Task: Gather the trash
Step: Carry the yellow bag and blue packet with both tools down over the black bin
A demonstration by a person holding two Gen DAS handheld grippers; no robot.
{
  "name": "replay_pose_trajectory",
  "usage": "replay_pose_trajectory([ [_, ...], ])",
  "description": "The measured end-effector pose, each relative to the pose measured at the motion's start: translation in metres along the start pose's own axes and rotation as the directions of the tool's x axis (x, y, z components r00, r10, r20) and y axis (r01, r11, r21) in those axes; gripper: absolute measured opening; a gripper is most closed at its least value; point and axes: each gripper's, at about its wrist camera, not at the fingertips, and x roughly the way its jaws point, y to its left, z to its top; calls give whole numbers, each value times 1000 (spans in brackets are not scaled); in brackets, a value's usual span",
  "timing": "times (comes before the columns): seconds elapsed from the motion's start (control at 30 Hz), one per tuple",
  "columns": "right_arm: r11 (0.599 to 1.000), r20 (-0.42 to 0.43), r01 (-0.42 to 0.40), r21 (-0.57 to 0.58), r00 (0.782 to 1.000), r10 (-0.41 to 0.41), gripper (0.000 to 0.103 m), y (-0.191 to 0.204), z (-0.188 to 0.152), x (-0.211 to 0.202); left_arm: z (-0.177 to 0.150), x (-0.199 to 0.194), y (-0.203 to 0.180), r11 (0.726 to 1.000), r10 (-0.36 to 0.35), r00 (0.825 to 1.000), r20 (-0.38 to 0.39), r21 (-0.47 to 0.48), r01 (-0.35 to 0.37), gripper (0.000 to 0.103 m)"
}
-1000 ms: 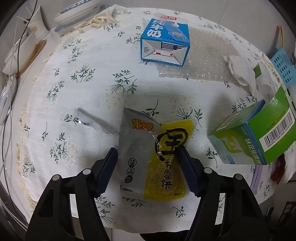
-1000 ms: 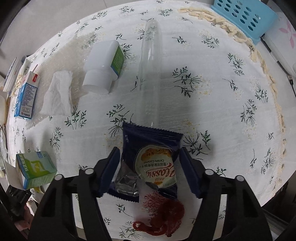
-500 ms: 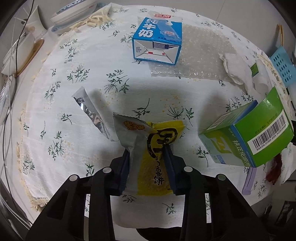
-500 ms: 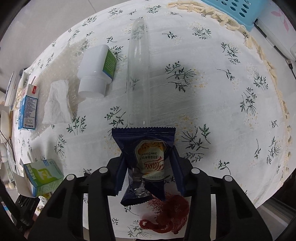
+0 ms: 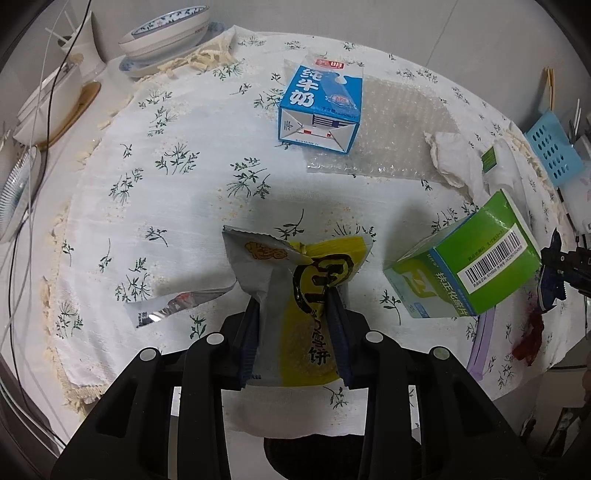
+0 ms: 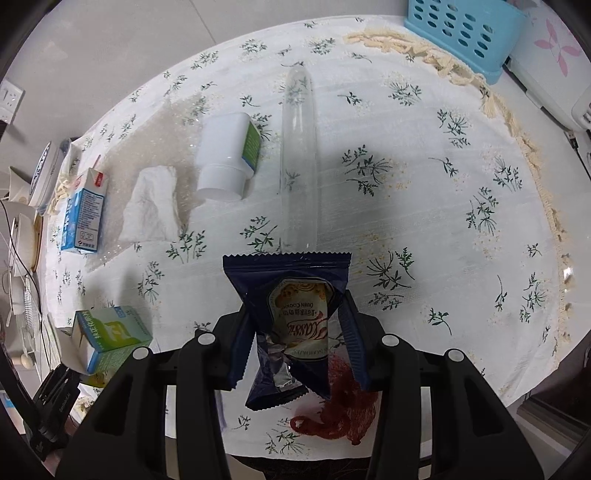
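My left gripper is shut on a grey and yellow snack wrapper, which is crumpled between the pads and lifted off the flowered tablecloth. A torn silver strip lies on the cloth to its left. My right gripper is shut on a dark blue cookie wrapper, also raised above the cloth, with its torn foil end hanging down. Below it lies a red net.
A blue milk carton, bubble wrap, a crumpled tissue and a green box lie around. The right wrist view also shows a white bottle, a clear plastic tube and a blue basket at the far edge.
Both grippers have closed on their wrappers and lifted them off the cloth. The silver strip left of the yellow wrapper has shifted and turned.
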Motion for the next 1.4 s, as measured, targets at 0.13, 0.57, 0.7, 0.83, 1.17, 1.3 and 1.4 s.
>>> replay_pose_trajectory([
  [0.13, 1000, 27, 1, -16, 1000, -1, 42, -1, -9, -17, -5, -13, 4, 1000, -11, 1000, 22, -5, 11, 33],
  [0.57, 995, 126, 21, -99, 992, -9, 42, 27, -42, -65, -25, -58, 2, 999, -36, 995, 98, 17, 35, 33],
  [0.7, 993, 148, 20, -118, 989, -2, 42, 32, -56, -77, -34, -68, 2, 999, -53, 993, 108, 17, 51, 33],
  [0.83, 990, 173, 22, -137, 985, 2, 42, 37, -71, -88, -42, -79, 1, 998, -61, 991, 121, 24, 59, 33],
  [1.17, 986, 214, 4, -169, 976, 32, 42, 43, -107, -113, -65, -104, 5, 996, -89, 985, 146, 24, 87, 33],
  [1.3, 984, 223, -1, -175, 974, 41, 42, 43, -120, -119, -75, -111, 8, 996, -94, 984, 153, 25, 91, 33],
  [1.4, 983, 232, -1, -184, 972, 44, 42, 44, -131, -123, -83, -116, 9, 995, -103, 982, 157, 26, 100, 33],
])
